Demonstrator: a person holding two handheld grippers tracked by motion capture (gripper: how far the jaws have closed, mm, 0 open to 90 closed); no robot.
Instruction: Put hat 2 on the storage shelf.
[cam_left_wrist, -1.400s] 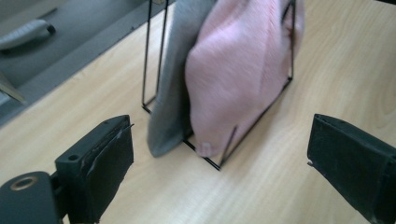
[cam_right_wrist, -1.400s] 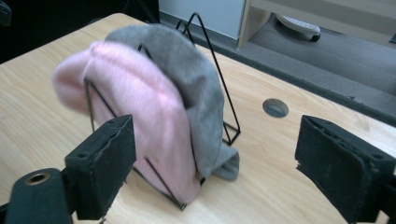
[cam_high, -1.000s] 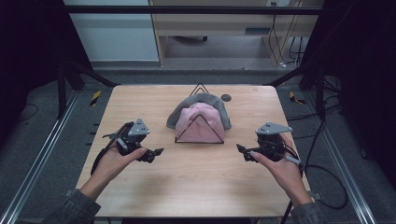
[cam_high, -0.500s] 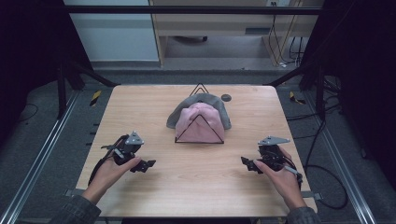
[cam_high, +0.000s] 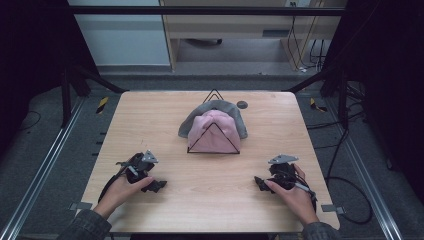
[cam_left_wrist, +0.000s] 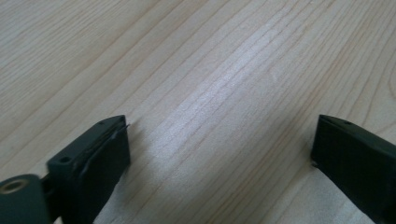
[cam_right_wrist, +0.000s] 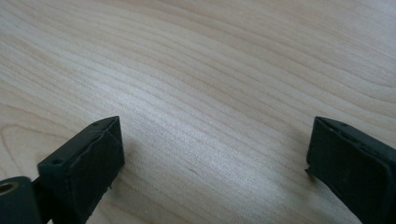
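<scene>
1. Left gripper is held low over the near-left of the table. In the left gripper view the jaws are spread wide, with bare wood between them and nothing gripped.
2. Right gripper is held low over the near-right of the table. In the right gripper view the jaws are likewise wide apart over bare wood, with nothing held.
3. The two grippers are kept well apart from each other and well apart from the hats. This is judged a resting or ready pose, with hands parked at the near edge and the work area left free.
4. Pink hat is laid on top of the grey hat at table centre, toward the far side. Only a grey rim is seen around the pink one, so a neat nested stack is judged.
5. Black wire triangle is seen over the front of the pink hat, and a second small triangle is seen behind the stack. Whether the hat is touched by the wire cannot be told.
6. Orientation: the hats' domed crowns are pointed away from the person and the straight brim edge faces the person. The long axis is judged to run near to far along the table, though the outline is nearly as wide as deep.
7. A small dark disc is seen just beside the grey hat, on the far right.
</scene>
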